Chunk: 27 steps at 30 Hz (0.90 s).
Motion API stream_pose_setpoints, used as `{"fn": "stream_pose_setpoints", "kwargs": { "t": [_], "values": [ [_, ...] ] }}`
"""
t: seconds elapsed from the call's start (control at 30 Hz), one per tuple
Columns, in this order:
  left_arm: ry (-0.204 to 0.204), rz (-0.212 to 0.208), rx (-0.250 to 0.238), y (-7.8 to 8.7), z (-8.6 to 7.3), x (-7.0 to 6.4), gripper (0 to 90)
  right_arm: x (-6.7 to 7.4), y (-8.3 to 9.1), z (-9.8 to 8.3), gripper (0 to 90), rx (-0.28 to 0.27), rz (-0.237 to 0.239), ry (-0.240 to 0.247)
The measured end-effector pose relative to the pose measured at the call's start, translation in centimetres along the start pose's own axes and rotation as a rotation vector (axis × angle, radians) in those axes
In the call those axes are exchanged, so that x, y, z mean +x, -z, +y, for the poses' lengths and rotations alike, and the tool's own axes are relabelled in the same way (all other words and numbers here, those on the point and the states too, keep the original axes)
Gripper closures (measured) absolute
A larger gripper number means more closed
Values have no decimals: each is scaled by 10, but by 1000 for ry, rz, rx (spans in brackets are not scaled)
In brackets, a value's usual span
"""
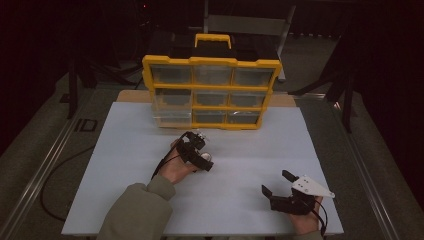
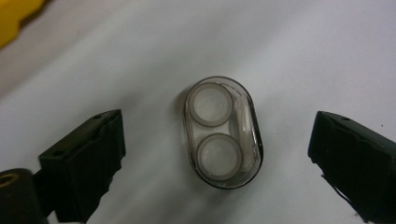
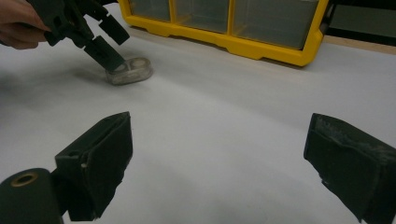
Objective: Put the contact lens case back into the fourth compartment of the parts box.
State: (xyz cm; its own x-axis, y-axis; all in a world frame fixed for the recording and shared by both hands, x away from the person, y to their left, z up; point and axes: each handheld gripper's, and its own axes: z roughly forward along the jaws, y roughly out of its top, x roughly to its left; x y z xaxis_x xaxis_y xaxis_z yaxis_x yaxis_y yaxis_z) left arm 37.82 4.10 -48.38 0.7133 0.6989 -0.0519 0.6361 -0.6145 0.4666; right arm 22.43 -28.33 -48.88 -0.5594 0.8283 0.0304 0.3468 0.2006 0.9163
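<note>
Thing in hand: a small clear oval case [image 2: 223,133] with two white round wells side by side along its length, lying flat on the white tabletop [image 1: 125,165].
Where it lies: in front of the yellow drawer organizer [image 1: 212,92], well short of it, directly under the left tongs [image 1: 204,159].
Long axis, left gripper view: runs nearly straight up and down the picture, away from the camera, tipped a little so the far end leans left; the rounded ends point toward and away from the camera, the long flanks face the two jaws.
Long axis, right gripper view: the case [image 3: 129,70] shows from the side and low, its length running left to right and slightly upward, roughly along the organizer's front edge [image 3: 243,44].
Left tongs: released; the jaws stand wide on either side of the case, bare tabletop showing between each jaw and the case's flank.
Left tongs, from the right gripper view: one dark jaw [image 3: 105,53] comes down steeply at the case's left end; whether it touches there I cannot tell.
Right tongs [image 1: 278,181]: released, jaws spread with nothing between them, resting low over the tabletop's near right part, well apart from the case.
High view: the case is mostly covered by the left tongs and hand [image 1: 176,167].
</note>
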Motion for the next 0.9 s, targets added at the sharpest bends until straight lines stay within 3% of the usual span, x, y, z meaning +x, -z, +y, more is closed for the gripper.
{"fn": "stream_pose_setpoints", "kwargs": {
  "t": [0.23,0.3,0.4,0.63,0.9],
  "values": [
    [18,22,58,-5,1,-2,197,0,0,0,77,0,-1,-1],
    [26,14,60,-6,1,-1,253,0,0,0,78,0,-1,-2],
    [76,-13,58,-8,1,3,334,-1,0,0,78,-2,-2,-5],
    [84,-42,68,-13,3,1,465,-1,0,0,78,-1,-2,-4],
    [80,-29,86,-16,5,-1,481,-2,0,-1,78,0,-3,-7]
  ]
}}
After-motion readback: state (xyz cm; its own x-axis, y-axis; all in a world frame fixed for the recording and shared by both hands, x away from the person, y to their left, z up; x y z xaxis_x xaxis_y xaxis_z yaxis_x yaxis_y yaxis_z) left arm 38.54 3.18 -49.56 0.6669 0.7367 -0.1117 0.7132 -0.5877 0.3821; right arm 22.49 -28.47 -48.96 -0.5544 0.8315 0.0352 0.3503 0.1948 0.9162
